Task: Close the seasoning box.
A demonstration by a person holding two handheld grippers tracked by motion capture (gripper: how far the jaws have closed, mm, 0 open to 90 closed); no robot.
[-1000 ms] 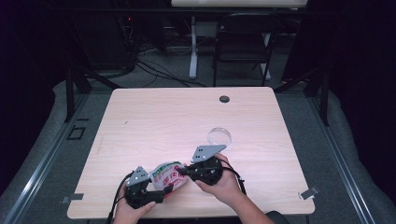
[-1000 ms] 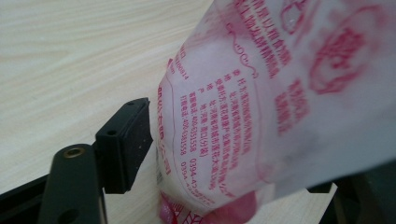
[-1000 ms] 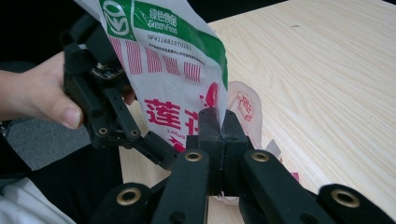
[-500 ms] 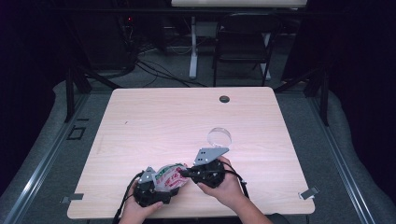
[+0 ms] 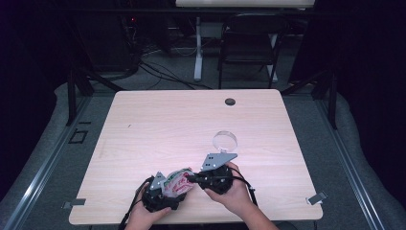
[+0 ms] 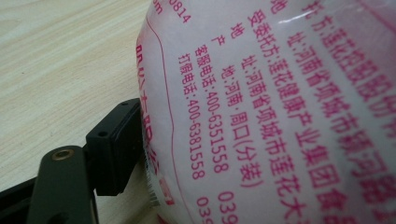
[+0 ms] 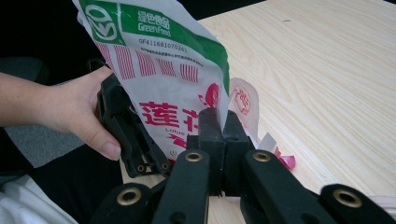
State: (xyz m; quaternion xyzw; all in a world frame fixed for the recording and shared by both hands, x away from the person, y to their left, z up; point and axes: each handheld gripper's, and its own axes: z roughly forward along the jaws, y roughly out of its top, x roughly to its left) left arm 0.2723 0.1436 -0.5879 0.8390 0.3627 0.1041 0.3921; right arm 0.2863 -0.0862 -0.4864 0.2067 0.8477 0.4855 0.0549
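You're gripping the bag (image 7: 154, 60) at the worktop's (image 5: 191, 124) near edge — right tongs (image 7: 219, 126) pinching its edge shut, left tongs (image 5: 160, 194) clamping the body. Left hand's dropped w/ the bag since a sec ago — probably bracing for a tear.

The white plastic food bag with red and green print (image 7: 159, 70) carries all the readable text. On the face above the right hand-held gripper (image 7: 219, 123), a green band reads "Greenfood" beside a round white logo, with Chinese characters above it and the code "GF411681070251" below. Lower, just beside that hand-held gripper's closed jaws, large red characters begin with "莲", over small letters that look like "Lotus". On the face pressed close to the left hand-held gripper (image 6: 112, 154), red print gives "400-6351558", "400-6381558", "0814", and an address line including "河南" and "周口(分装)".
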